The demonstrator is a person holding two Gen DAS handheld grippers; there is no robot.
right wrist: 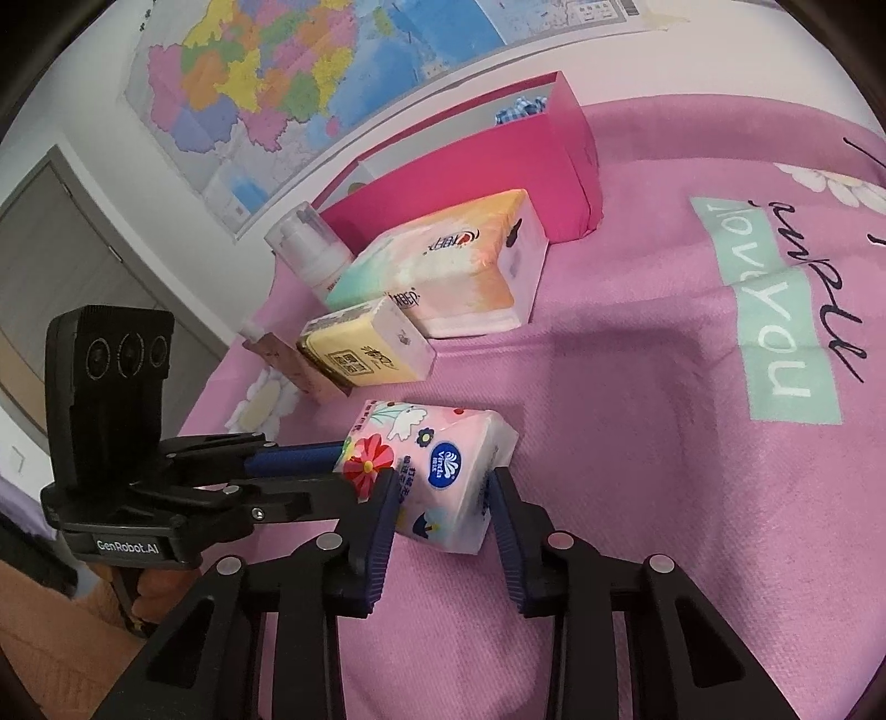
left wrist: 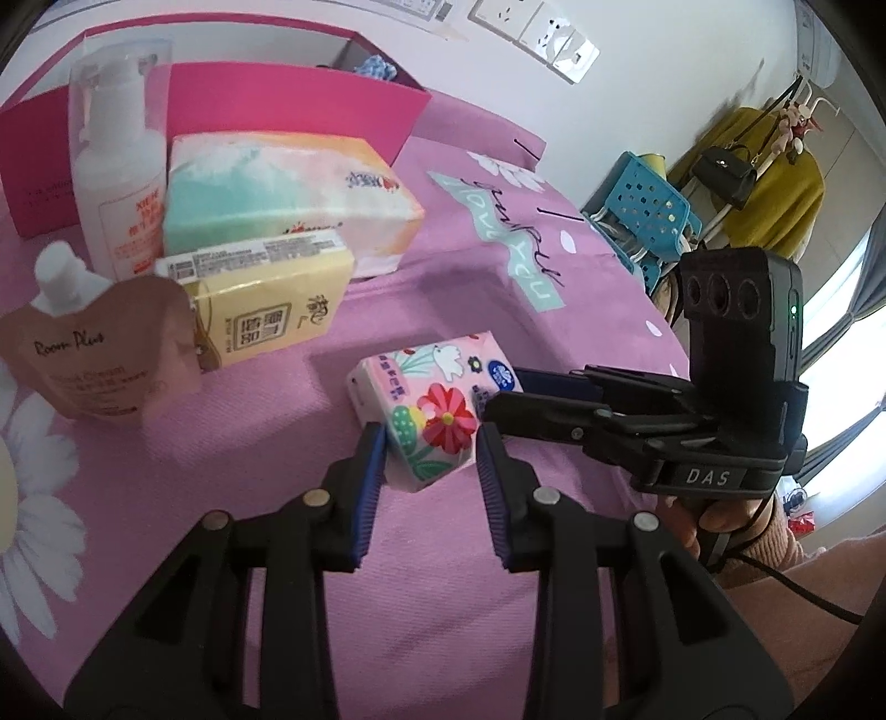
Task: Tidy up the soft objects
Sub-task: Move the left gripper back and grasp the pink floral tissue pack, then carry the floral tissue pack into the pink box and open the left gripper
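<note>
A: Where is the floral tissue pack (left wrist: 426, 410)?

B: On the pink bedspread (left wrist: 277, 498), in front of the yellow tissue pack (left wrist: 266, 310) and the large pastel tissue pack (left wrist: 288, 194). Both grippers meet on it. The left gripper (left wrist: 429, 459) has its jaws set around the near corner, pads touching or nearly so; I cannot tell whether it truly grips.

A: And the right?

B: The right gripper (right wrist: 443, 498) brackets the white end of the pack (right wrist: 437, 471), jaws partly apart, grip equally unclear.

A: What differs between views?

B: Only the left view shows the brown pouch (left wrist: 94, 354) front-on and the wall sockets (left wrist: 531, 27); only the right shows the wall map (right wrist: 310, 72). The pink box (right wrist: 498, 171) and the pump bottle (left wrist: 119, 160) stand behind.
</note>
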